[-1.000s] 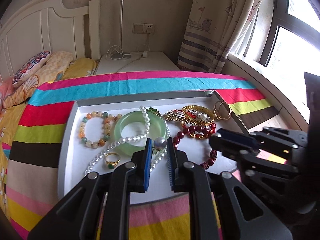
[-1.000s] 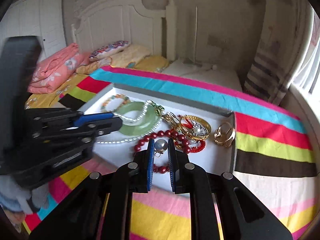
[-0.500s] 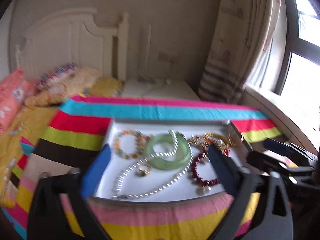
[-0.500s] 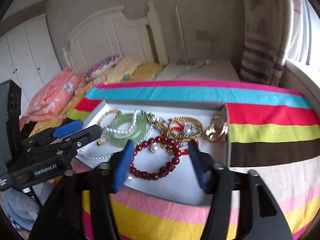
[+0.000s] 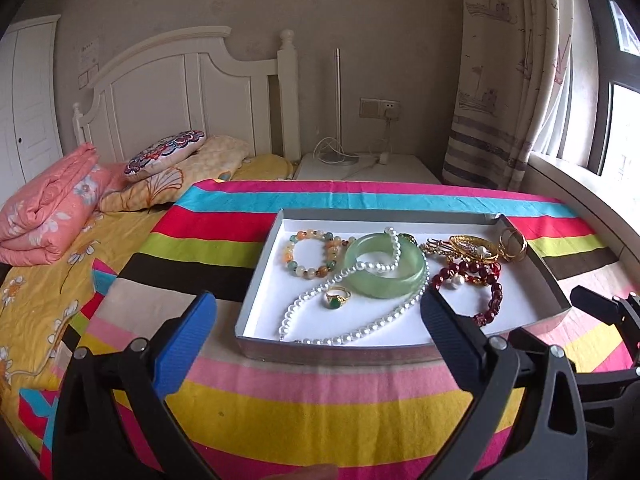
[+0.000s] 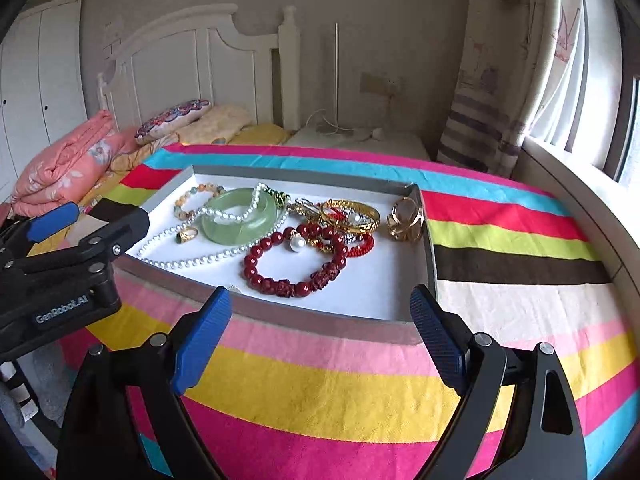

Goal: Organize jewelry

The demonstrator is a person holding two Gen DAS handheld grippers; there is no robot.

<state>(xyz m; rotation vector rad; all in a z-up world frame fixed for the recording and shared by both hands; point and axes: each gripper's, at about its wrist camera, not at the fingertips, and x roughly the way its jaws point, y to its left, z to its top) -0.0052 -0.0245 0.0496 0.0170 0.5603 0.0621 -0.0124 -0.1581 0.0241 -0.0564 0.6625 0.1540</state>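
A shallow grey tray (image 5: 256, 280) (image 6: 430, 240) with a white floor sits on a striped cloth. In it lie a green jade bangle (image 5: 386, 266) (image 6: 240, 220), a pearl necklace (image 5: 316, 294) (image 6: 192, 260), a mixed-stone bead bracelet (image 5: 310, 254), a gold ring with a green stone (image 5: 337, 298), a dark red bead bracelet (image 6: 296, 264), a loose pearl earring (image 6: 298, 243), gold bangles (image 6: 352, 216) and gold rings (image 6: 406, 216). My left gripper (image 5: 316, 320) and right gripper (image 6: 320, 316) are both open and empty, held back in front of the tray's near edge.
The striped cloth (image 5: 320, 400) covers the table. A bed with a pink quilt (image 5: 48, 216) and pillows lies to the left, a white nightstand (image 5: 360, 168) behind, a curtain and window sill (image 5: 580, 184) to the right.
Both grippers were shut on a pearl earring over the tray; they let it go, opened wide and pulled back. The earring now lies inside the red bracelet.
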